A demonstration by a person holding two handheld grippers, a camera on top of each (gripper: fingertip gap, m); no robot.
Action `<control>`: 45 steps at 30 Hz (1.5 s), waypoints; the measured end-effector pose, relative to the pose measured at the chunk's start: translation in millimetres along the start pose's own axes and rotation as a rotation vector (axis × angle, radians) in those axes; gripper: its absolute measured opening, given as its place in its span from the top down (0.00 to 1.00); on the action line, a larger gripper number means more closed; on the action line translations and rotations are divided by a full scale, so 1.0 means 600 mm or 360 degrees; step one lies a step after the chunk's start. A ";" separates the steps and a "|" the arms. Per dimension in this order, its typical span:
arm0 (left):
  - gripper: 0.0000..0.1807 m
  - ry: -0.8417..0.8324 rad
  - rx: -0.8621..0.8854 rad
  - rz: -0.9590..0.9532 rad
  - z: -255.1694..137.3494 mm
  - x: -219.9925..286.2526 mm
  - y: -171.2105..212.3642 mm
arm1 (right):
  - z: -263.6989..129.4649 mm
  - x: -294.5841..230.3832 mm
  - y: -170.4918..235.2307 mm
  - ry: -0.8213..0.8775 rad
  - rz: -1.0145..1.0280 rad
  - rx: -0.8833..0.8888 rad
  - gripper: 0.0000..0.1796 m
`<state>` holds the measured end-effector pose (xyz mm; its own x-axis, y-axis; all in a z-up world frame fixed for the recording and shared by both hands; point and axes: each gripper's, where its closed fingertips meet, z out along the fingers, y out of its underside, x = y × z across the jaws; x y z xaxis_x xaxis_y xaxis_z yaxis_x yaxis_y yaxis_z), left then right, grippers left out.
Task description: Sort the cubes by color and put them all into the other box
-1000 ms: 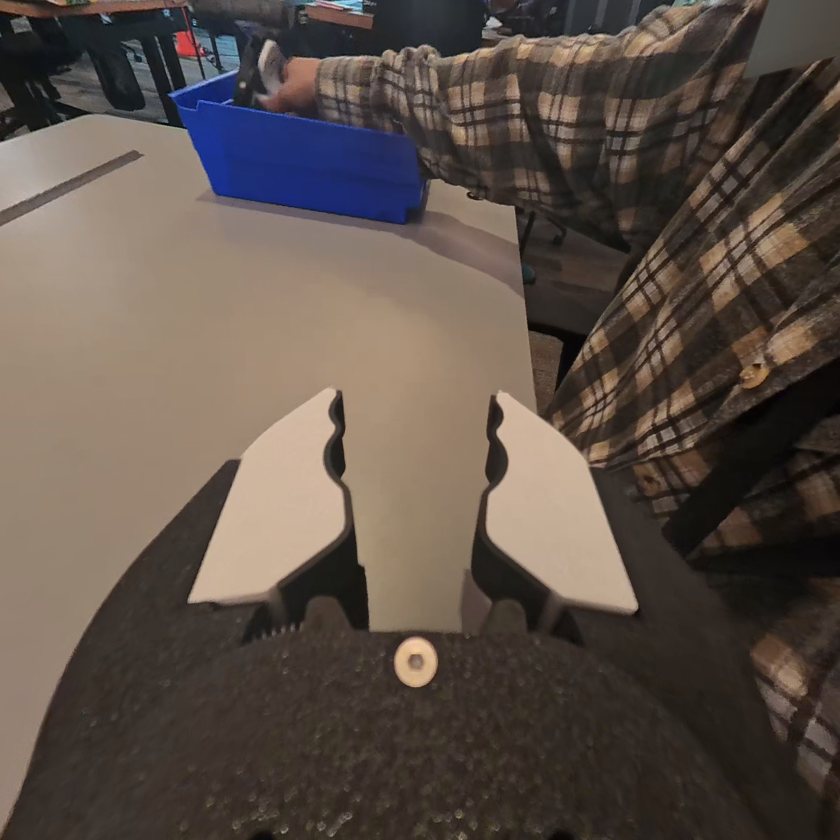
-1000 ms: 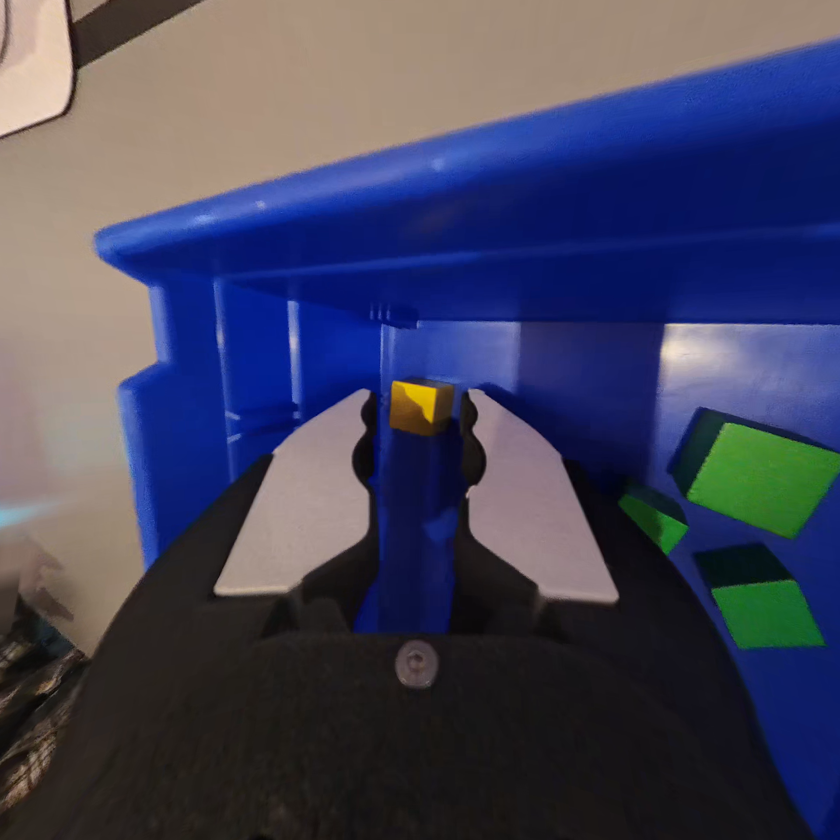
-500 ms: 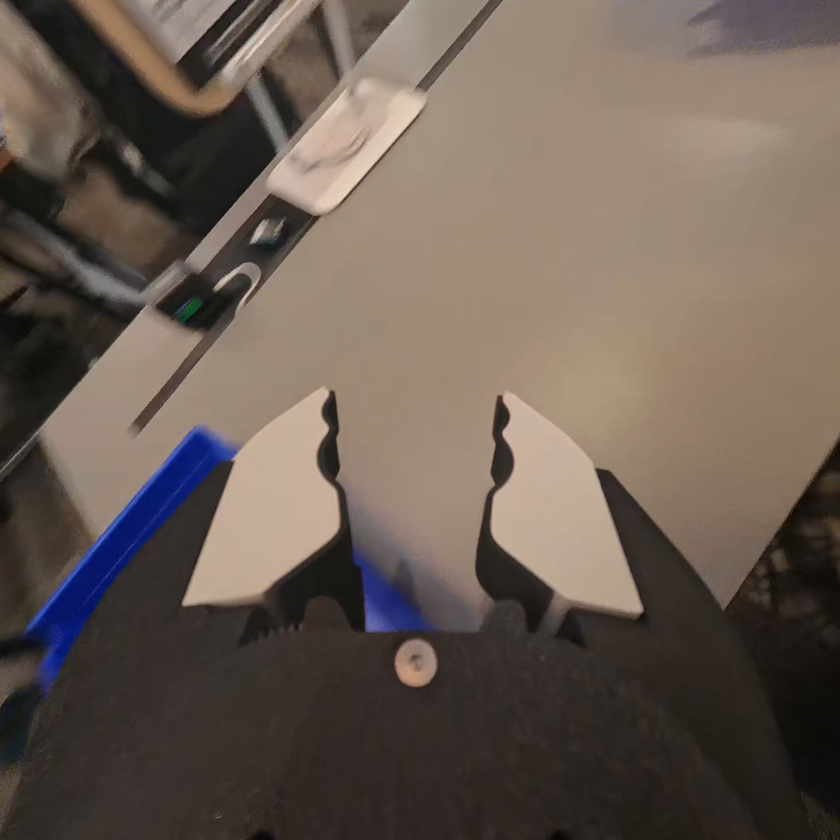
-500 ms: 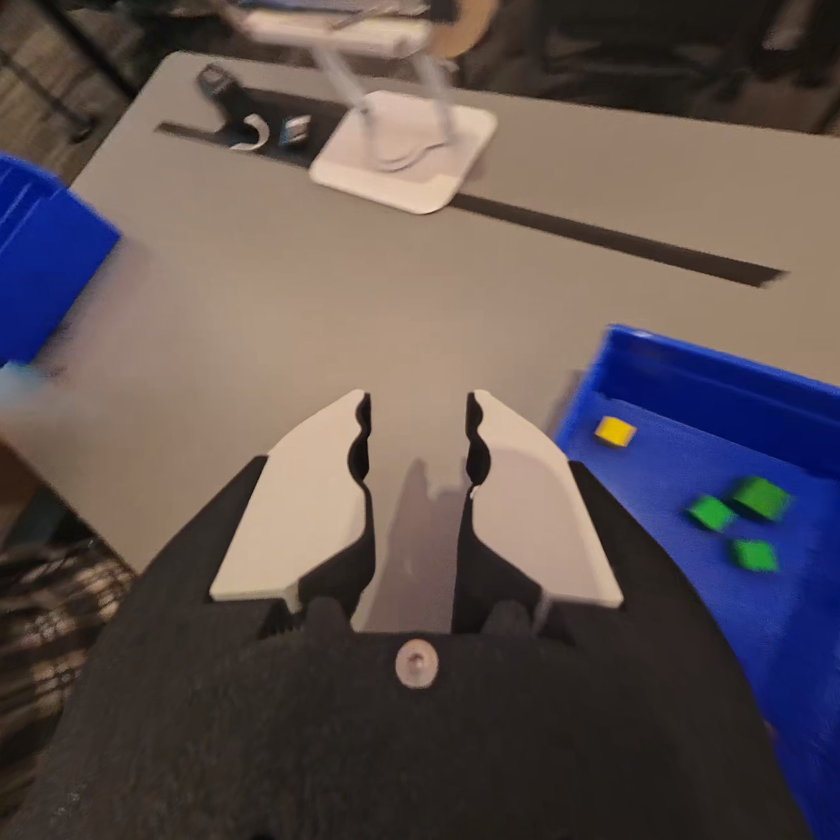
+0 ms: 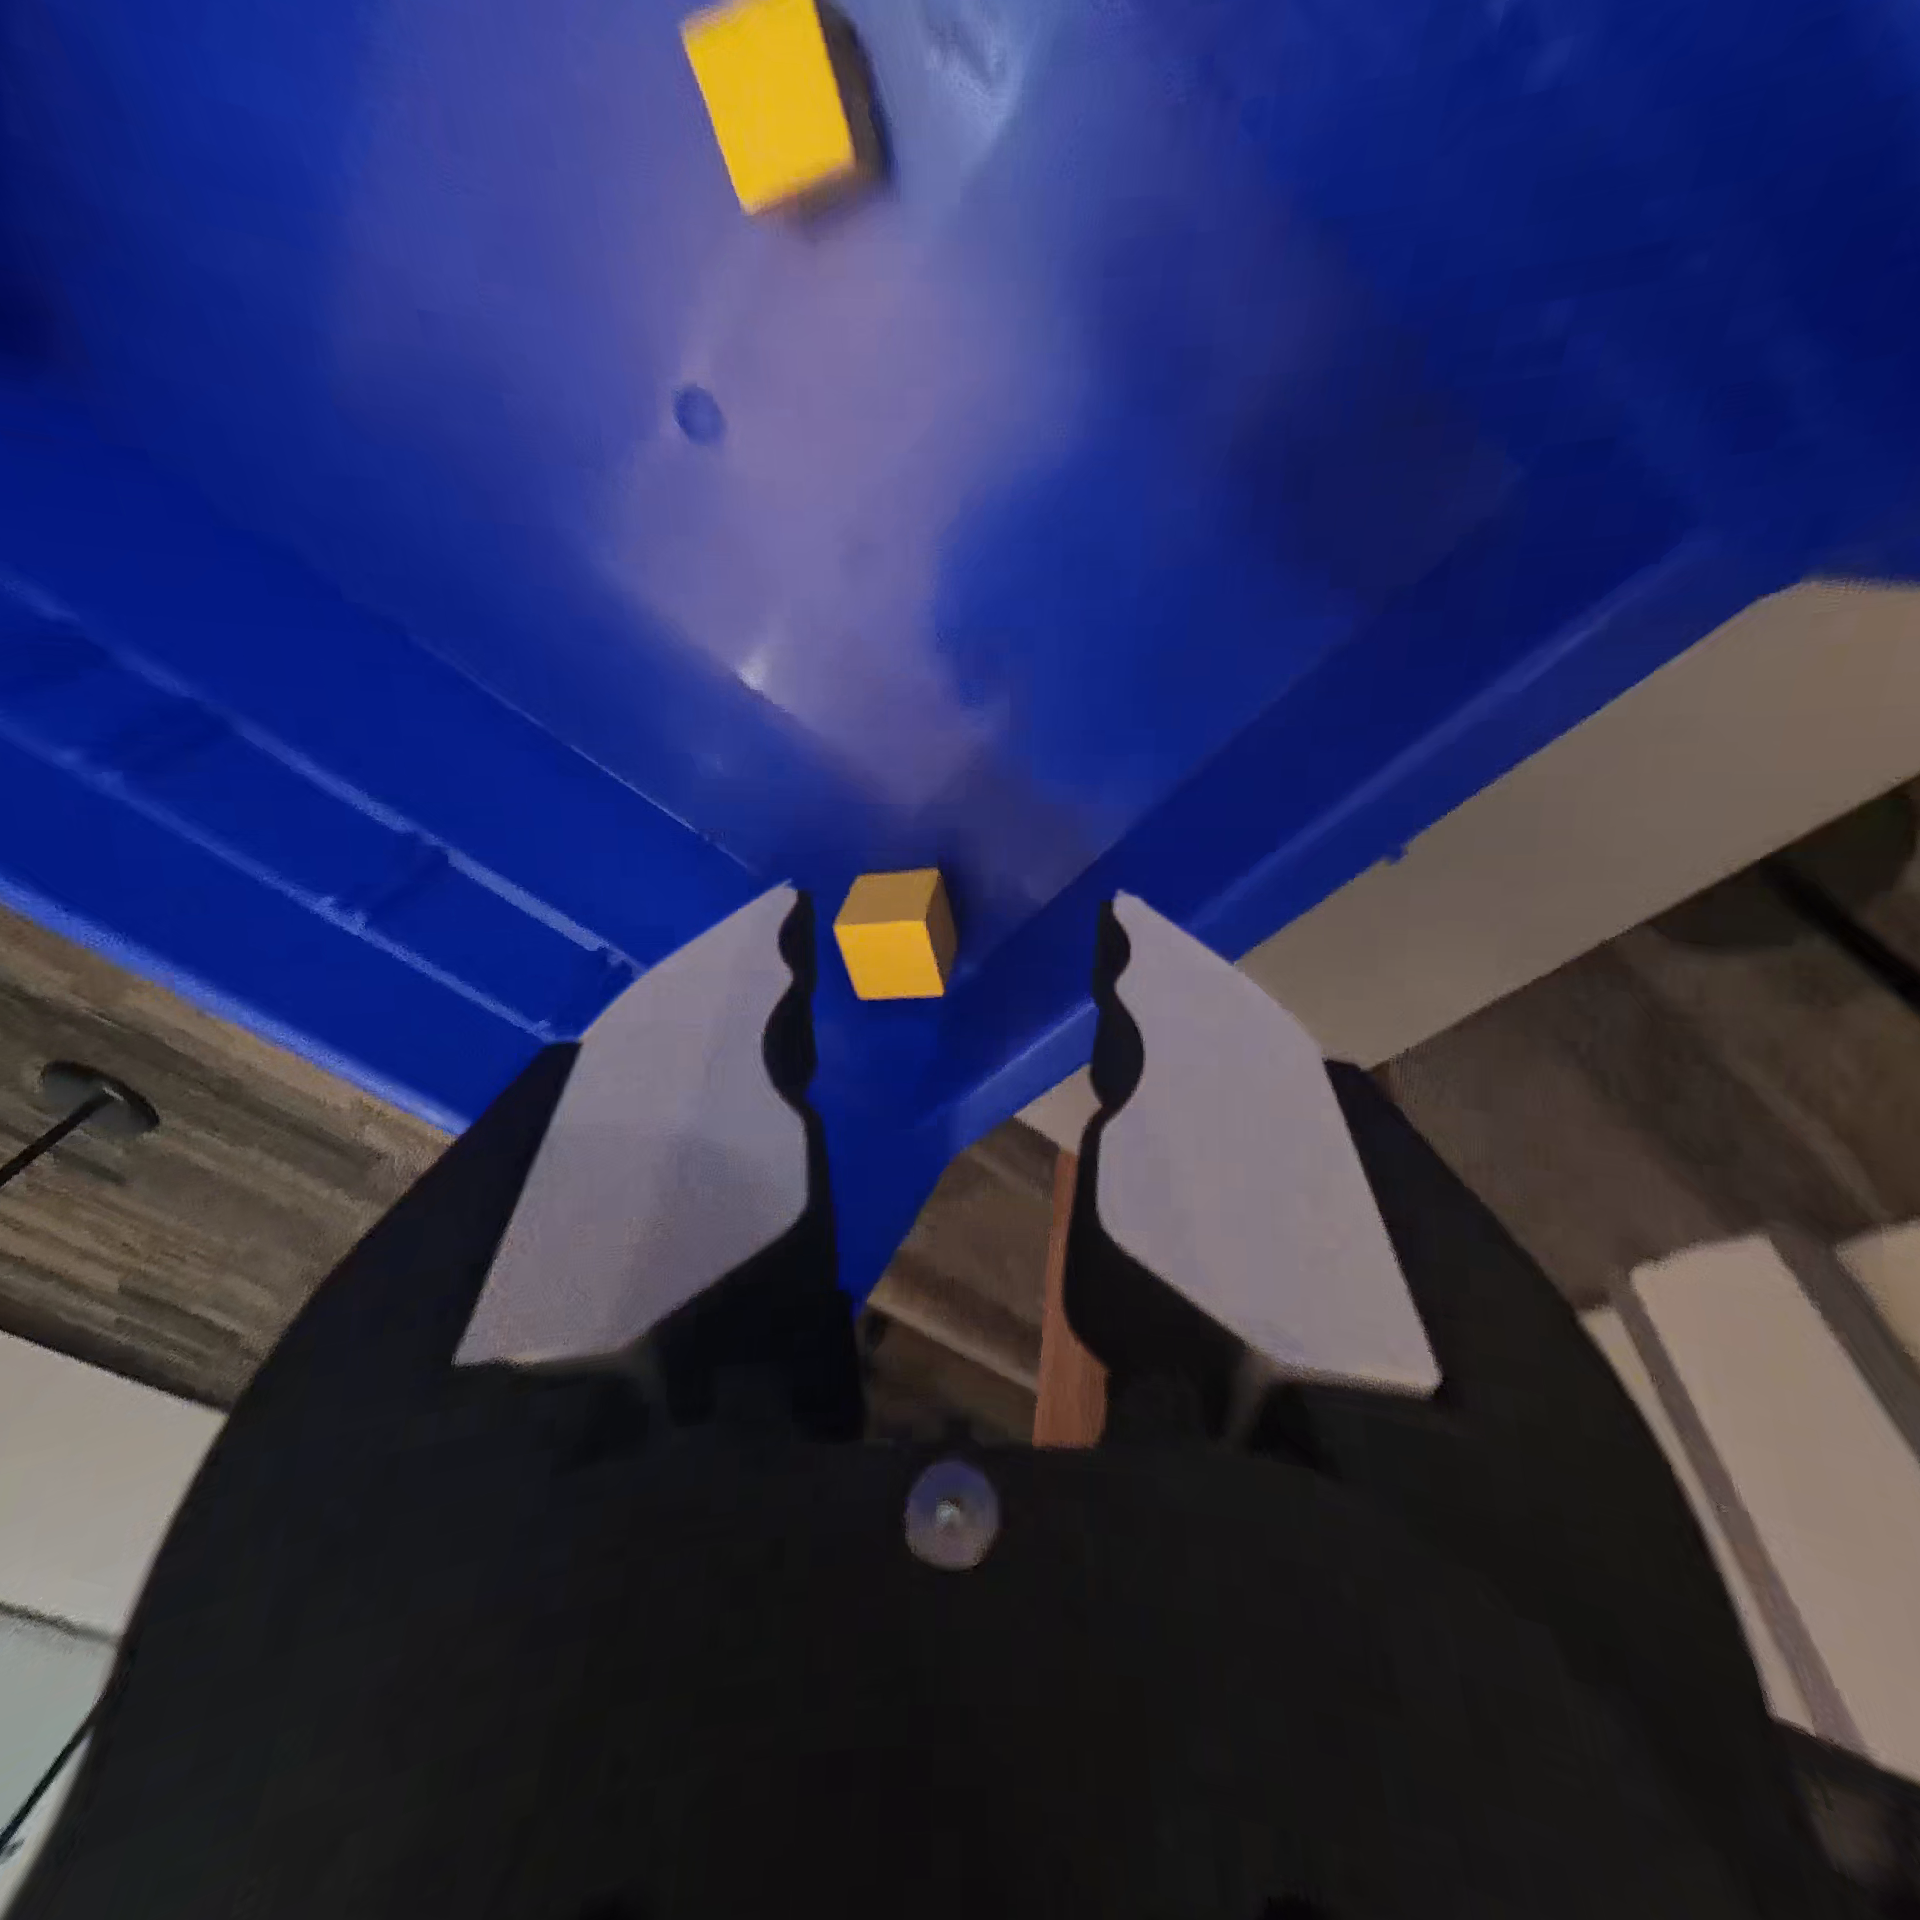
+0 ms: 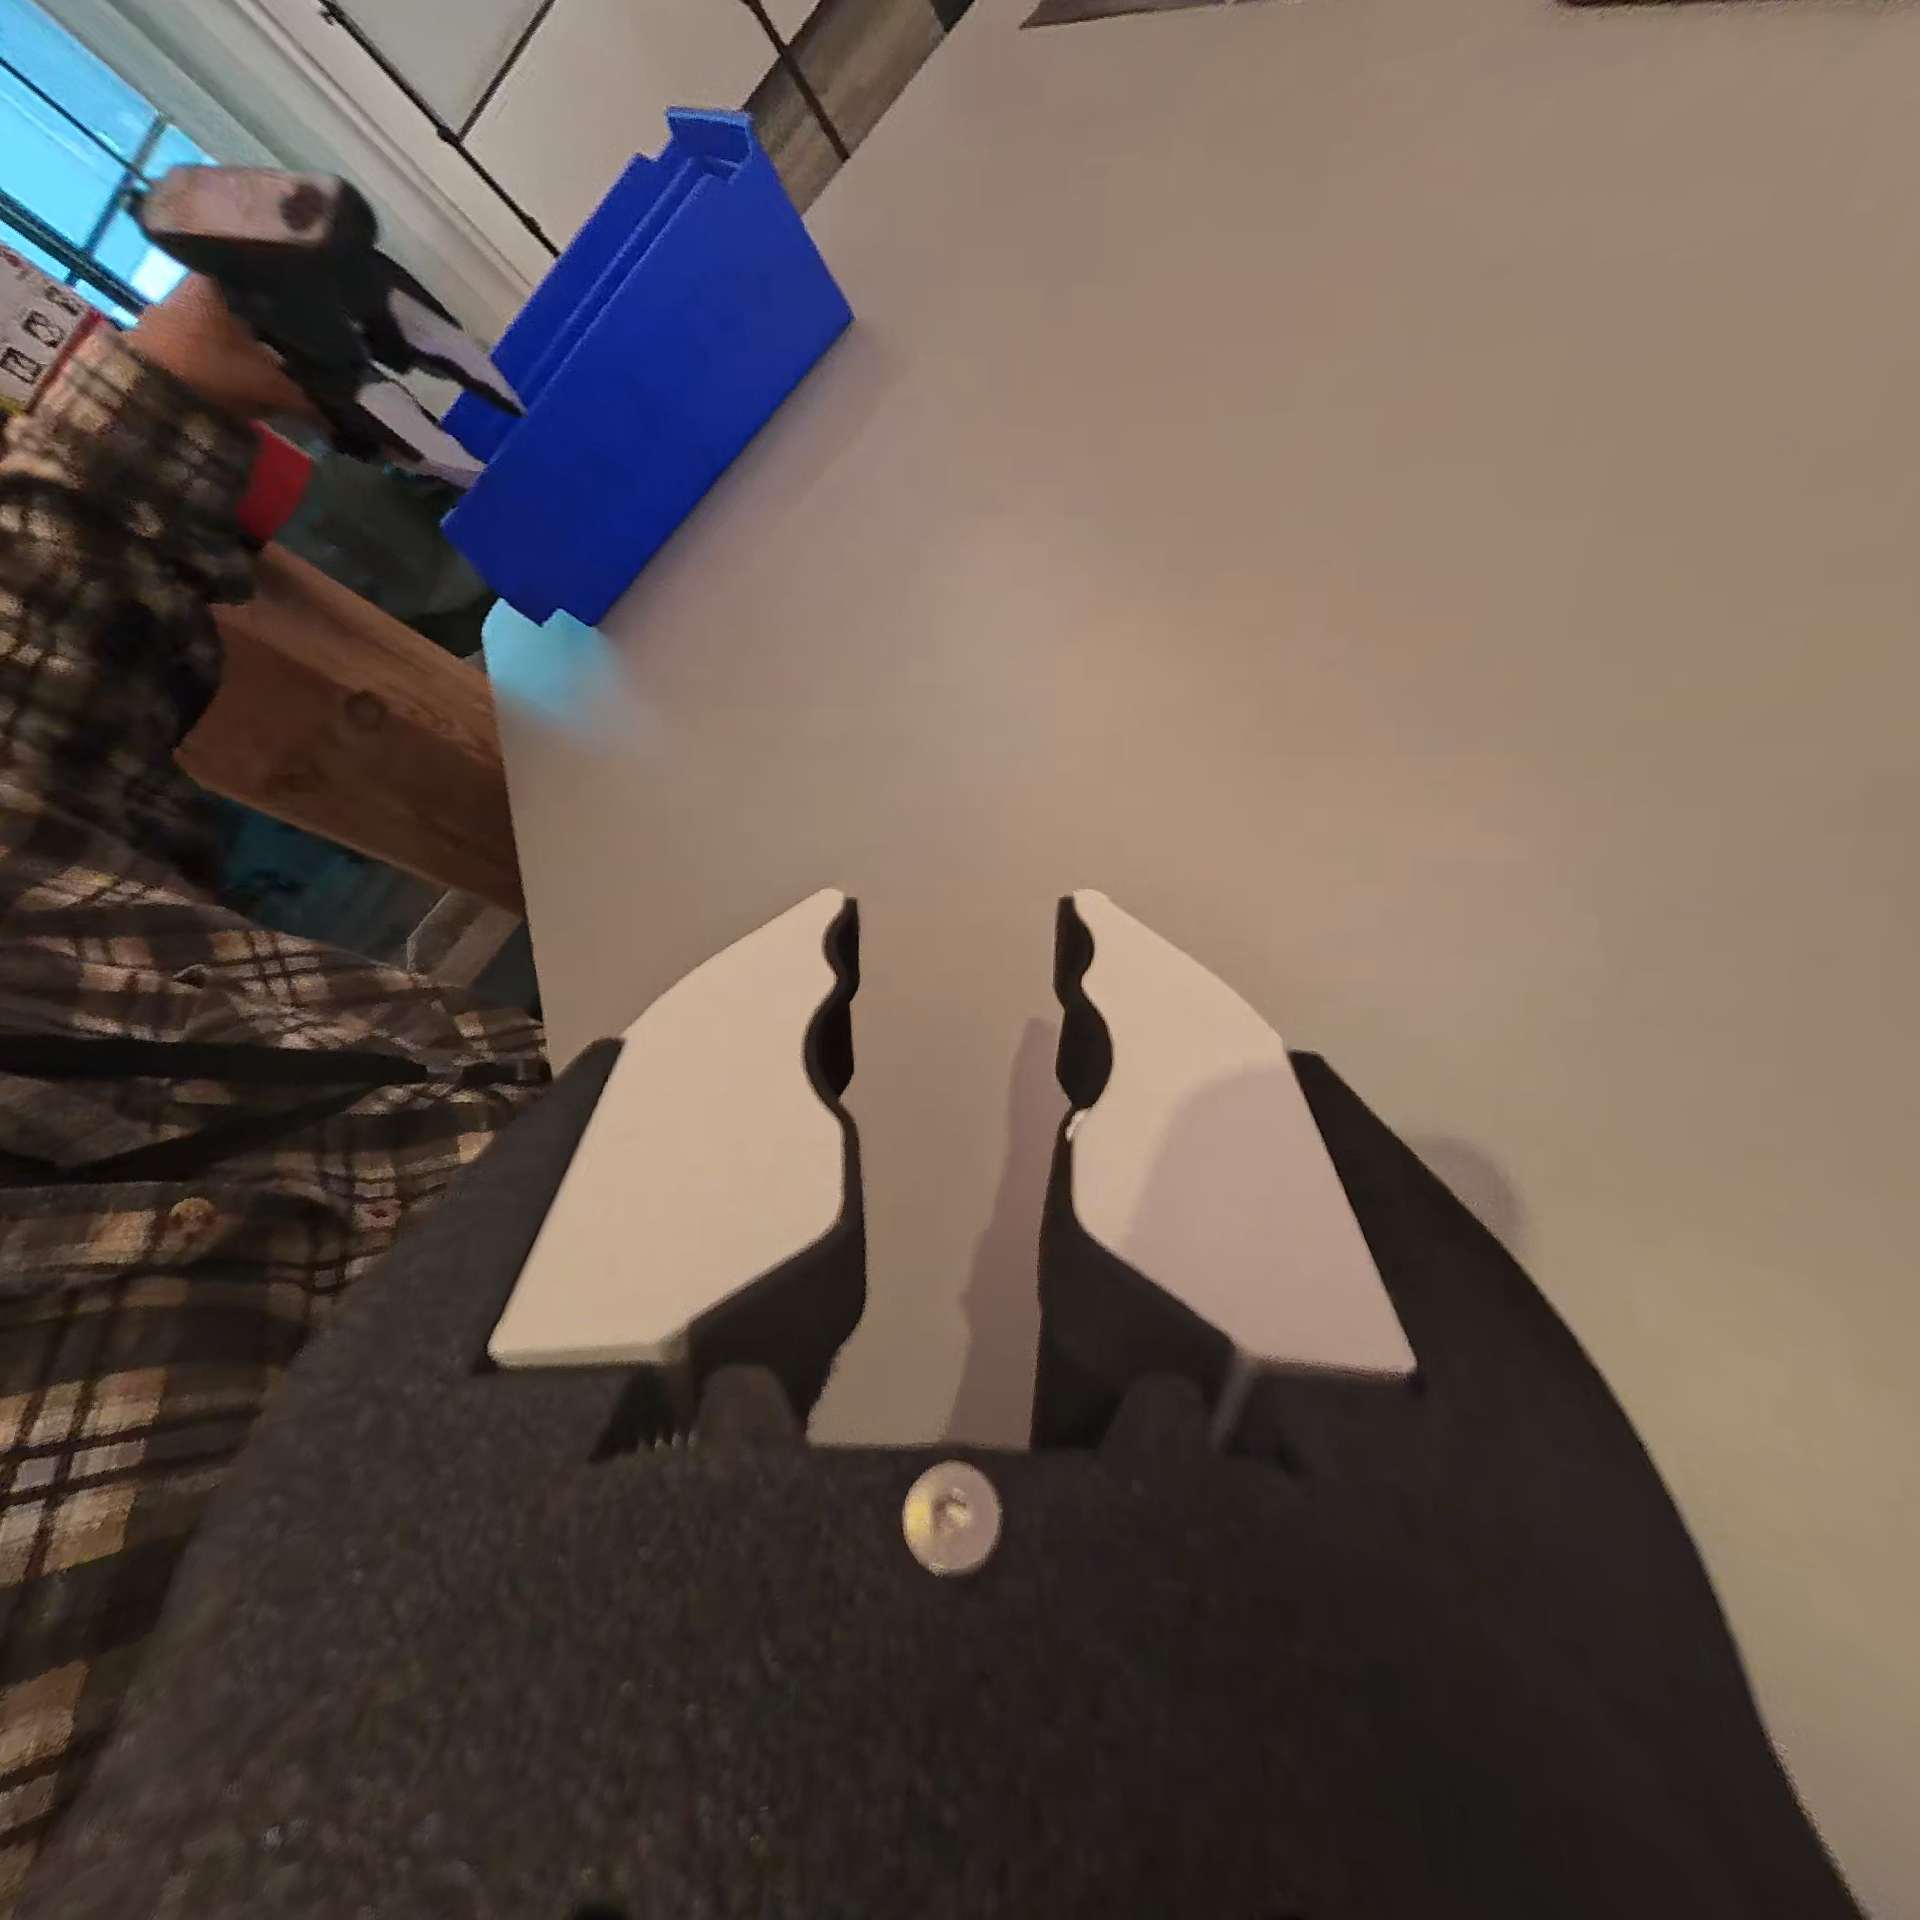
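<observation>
In the left wrist view my left gripper [image 5: 951, 914] is open inside a blue box [image 5: 312, 748], at its near corner. A small yellow cube [image 5: 894, 948] lies between the fingertips, close to the left finger and not gripped. A second yellow cube [image 5: 779, 114] lies farther in on the box floor. In the right wrist view my right gripper [image 6: 956, 914] is open and empty above the grey table [image 6: 1351, 520]. The same blue box [image 6: 665, 384] stands at the table's far left edge, with the left gripper [image 6: 457, 421] reaching into it.
A person's plaid sleeve [image 6: 125, 582] and shirt fill the left of the right wrist view. A wooden bench [image 6: 353, 727] stands beside the table's left edge. The table edge [image 5: 1455, 779] and wood-look floor [image 5: 208, 1143] show past the box corner.
The right gripper let go of a yellow cube in the other box, opened and pulled back over the table. The left gripper swung over into this blue box, down to a yellow cube.
</observation>
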<state>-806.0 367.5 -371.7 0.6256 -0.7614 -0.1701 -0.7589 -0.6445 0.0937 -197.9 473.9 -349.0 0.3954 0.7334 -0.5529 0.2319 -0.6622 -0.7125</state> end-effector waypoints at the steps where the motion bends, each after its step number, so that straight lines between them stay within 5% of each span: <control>1: 0.72 0.0016 -0.0069 0.0026 0.011 -0.004 0.010 | 0.004 -0.002 0.002 -0.0005 -0.0001 -0.0011 0.80; 14: 0.75 0.0131 -0.0692 0.0057 0.093 -0.032 0.075 | -0.002 -0.012 0.015 0.0035 -0.0046 -0.0050 0.79; 25: 0.84 0.0155 -0.0759 0.0017 0.107 -0.040 0.074 | -0.015 -0.015 0.016 0.0049 -0.0045 -0.0041 0.80; 30: 0.85 -0.0142 -0.0143 -0.0153 0.015 -0.103 -0.008 | -0.024 -0.019 0.002 0.0005 -0.0001 0.0037 0.80; 35: 0.85 -0.0457 0.0863 -0.0124 -0.162 -0.106 -0.197 | -0.011 -0.035 -0.028 -0.0202 0.0117 0.0173 0.77; 40: 0.85 -0.0533 0.1659 0.0177 -0.300 0.028 -0.408 | 0.018 -0.072 -0.076 -0.0546 0.0287 0.0325 0.72; 45: 0.85 -0.0408 0.2046 0.0496 -0.321 0.194 -0.583 | 0.056 -0.106 -0.112 -0.0769 0.0420 0.0344 0.69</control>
<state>-433.0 490.5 -235.3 0.4532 -0.7374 -0.5009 -0.5810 0.1818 -0.7934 -268.8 476.7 -280.5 -0.0463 0.5686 -0.8213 -0.0254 -0.8226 -0.5681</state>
